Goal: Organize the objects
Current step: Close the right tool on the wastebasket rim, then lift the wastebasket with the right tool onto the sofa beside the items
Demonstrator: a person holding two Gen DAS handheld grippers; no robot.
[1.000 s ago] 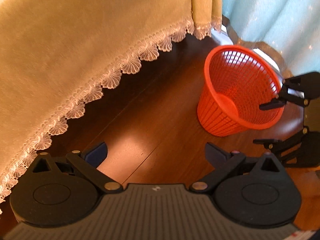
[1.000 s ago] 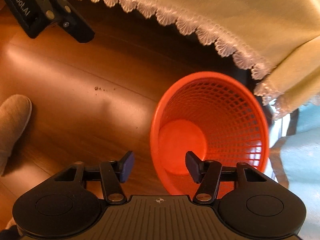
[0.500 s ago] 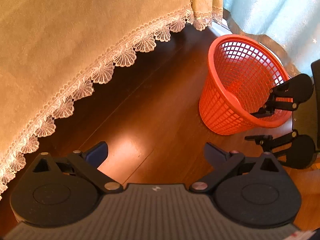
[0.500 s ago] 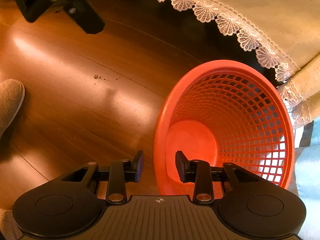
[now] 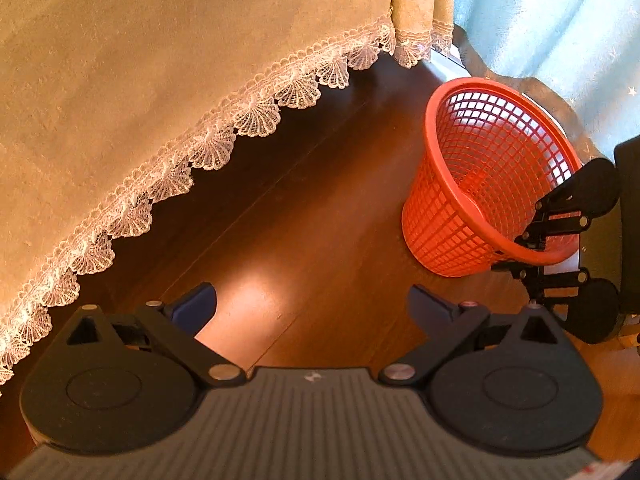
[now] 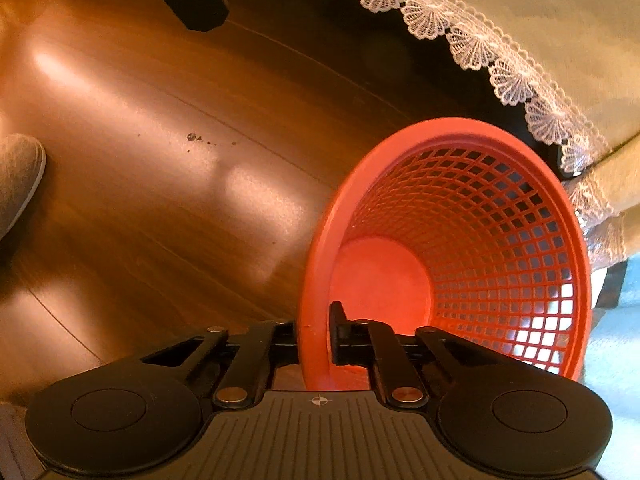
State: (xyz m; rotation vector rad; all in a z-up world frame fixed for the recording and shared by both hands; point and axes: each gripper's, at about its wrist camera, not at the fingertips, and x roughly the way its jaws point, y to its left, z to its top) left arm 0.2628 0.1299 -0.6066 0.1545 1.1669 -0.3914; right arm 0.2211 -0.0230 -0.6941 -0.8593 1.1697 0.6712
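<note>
My right gripper [image 6: 314, 344] is pinched on the near rim of the round orange plastic mesh wastebasket [image 6: 452, 248], one finger outside the wall, one inside. My left gripper [image 5: 312, 308] is spread wide w/ nothing in it, hovering over the glossy brown wood plank floor [image 5: 280, 216], well apart from the basket. Basket is tipped, standing by the cream tablecloth w/ white scalloped lace trim [image 5: 160, 92] and the pale blue curtain [image 5: 560, 20]. Step in hand, I'd say: grip's made, relocating the basket comes next. Next move needs a steady lift; thin rim could flex or slip since the hold is off-centre. Walls are open lattice, base solid and smooth, looks empty. Grey shoe toe [image 6: 18, 176] at far left, a few crumbs [image 6: 192, 137] on the floor
</note>
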